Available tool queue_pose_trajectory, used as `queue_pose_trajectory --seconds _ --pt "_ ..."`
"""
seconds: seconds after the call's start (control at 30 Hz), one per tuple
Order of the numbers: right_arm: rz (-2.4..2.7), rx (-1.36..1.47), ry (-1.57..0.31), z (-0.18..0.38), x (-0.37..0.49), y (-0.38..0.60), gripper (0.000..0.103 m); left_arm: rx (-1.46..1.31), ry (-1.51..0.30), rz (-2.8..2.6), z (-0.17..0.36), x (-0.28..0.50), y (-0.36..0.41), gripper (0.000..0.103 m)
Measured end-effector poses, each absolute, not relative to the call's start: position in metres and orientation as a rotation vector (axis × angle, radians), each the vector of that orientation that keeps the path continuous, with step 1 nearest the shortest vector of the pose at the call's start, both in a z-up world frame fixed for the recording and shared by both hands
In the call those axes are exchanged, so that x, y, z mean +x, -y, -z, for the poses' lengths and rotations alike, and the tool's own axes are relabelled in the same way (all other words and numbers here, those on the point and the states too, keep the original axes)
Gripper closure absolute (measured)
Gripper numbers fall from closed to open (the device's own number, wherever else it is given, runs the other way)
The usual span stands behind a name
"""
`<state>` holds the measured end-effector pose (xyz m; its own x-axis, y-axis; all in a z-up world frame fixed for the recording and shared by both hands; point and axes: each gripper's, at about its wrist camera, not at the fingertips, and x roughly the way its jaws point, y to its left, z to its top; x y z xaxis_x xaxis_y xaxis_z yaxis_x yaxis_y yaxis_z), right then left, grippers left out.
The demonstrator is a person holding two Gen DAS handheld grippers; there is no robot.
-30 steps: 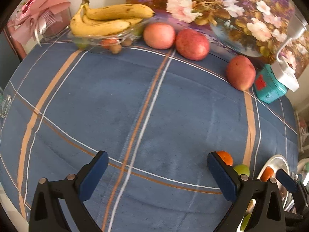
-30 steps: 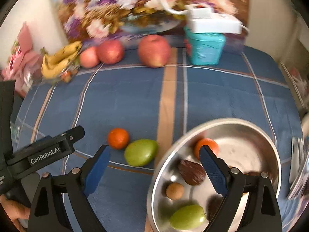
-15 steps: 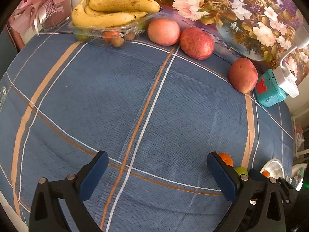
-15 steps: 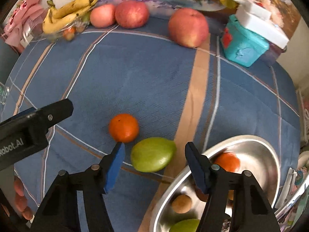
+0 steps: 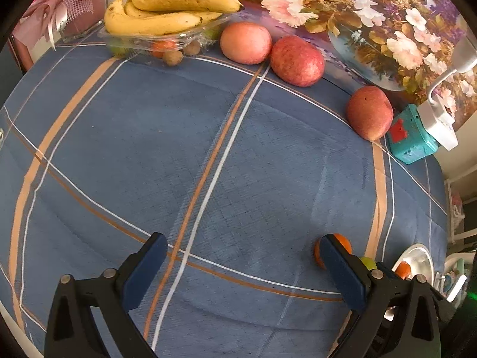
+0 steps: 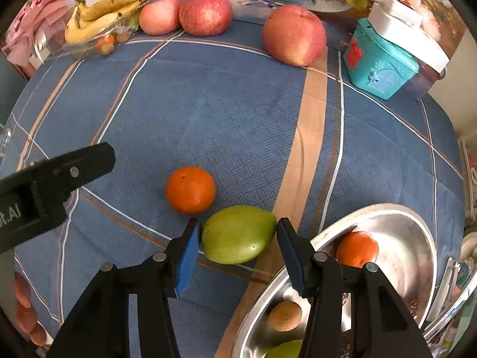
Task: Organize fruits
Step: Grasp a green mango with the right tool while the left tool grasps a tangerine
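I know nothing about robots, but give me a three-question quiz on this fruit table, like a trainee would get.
1. True or false: the right gripper has its fingers on either side of the green fruit.
2. Which fruit lies on the cloth right beside it? A) banana B) orange C) apple
3. Fill in: the left gripper is open and holds ____.

Key: 1 true; 2 B, the orange; 3 nothing. The metal bowl already holds another orange.
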<state>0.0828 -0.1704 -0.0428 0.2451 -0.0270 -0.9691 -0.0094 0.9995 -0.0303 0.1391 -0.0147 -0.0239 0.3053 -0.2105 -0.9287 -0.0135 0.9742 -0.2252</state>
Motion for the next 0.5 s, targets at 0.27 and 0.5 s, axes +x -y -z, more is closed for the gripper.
queue_pose_trajectory --seconds 0.27,0.5 --pt "0.029 0.122 -1.204 0.010 0.064 0.190 0.049 -0.248 -1.235 0.183 0.024 0.138 0.021 0.001" --pt "0.123 0.270 -1.083 -0.023 0.035 0.199 0.049 -0.219 -1.237 0.339 0.033 0.137 0.057 0.022"
